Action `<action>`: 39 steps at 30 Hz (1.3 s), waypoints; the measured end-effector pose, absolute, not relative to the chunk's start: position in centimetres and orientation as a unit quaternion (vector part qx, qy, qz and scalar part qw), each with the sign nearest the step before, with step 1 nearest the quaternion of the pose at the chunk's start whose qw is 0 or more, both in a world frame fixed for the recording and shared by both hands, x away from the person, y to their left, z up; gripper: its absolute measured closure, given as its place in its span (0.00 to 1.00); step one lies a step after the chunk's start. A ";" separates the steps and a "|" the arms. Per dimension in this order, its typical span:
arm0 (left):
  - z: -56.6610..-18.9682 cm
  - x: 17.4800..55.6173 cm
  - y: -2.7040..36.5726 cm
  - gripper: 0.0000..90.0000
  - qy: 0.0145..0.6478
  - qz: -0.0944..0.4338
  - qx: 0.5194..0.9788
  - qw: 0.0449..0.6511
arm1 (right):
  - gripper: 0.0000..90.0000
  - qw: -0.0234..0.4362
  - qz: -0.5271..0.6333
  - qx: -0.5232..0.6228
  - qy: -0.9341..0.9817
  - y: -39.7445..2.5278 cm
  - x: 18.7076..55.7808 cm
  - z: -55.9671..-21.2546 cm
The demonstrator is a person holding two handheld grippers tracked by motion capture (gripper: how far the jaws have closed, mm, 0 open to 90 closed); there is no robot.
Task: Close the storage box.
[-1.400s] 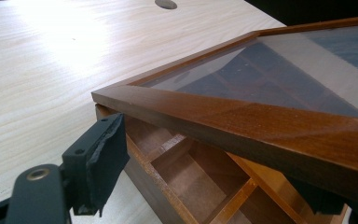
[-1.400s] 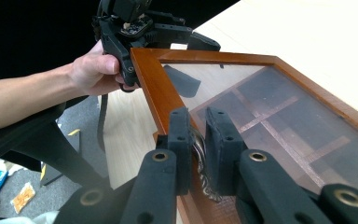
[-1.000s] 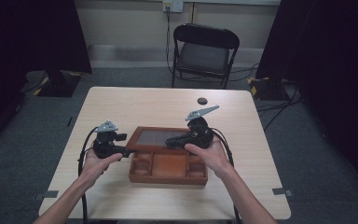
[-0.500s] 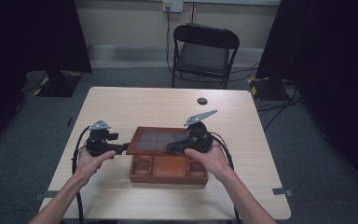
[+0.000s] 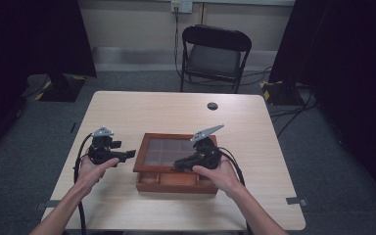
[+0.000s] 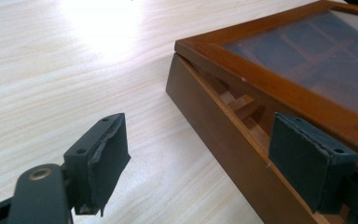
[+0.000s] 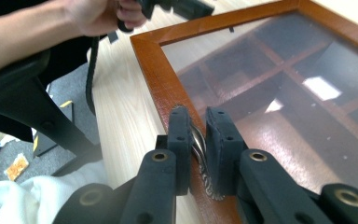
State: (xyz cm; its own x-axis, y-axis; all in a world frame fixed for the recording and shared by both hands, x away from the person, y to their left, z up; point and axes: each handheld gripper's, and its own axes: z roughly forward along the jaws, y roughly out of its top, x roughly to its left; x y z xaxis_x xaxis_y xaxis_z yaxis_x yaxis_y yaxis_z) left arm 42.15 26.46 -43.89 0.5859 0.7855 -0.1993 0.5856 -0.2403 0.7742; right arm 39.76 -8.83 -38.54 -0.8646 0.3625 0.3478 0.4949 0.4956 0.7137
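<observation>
Now — right gripper [image 7: 198,140] fingers clamped on lid handle [image 7: 200,161] | left gripper [image 6: 200,163] fingers apart beside wooden box [image 5: 176,181]

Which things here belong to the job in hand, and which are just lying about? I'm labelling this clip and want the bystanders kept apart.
In the job:
- wooden box, lid raised
- glass-paned lid
- metal handle on the lid's front edge, pinched by the right tool
- left tool, open at the box's left side

Lying about:
- small dark round object on the table
- folding chair behind

Compartmented brown wooden box [image 5: 175,180] on the table, its glass-paned lid [image 5: 171,152] raised slightly ajar
</observation>
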 end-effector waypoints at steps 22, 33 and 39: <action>-43.9 42.1 26.4 0.22 0.440 0.118 0.781 0.426 | 0.90 0.081 -0.391 -0.240 -0.885 -7.8 39.1 -41.5; -44.0 42.2 26.3 0.22 0.440 0.115 0.783 0.425 | 0.90 0.083 -0.388 -0.242 -0.886 -7.5 38.9 -42.4; -44.0 42.1 26.3 0.22 0.441 0.115 0.783 0.425 | 0.91 0.086 -0.374 -0.240 -0.892 -7.1 38.5 -42.7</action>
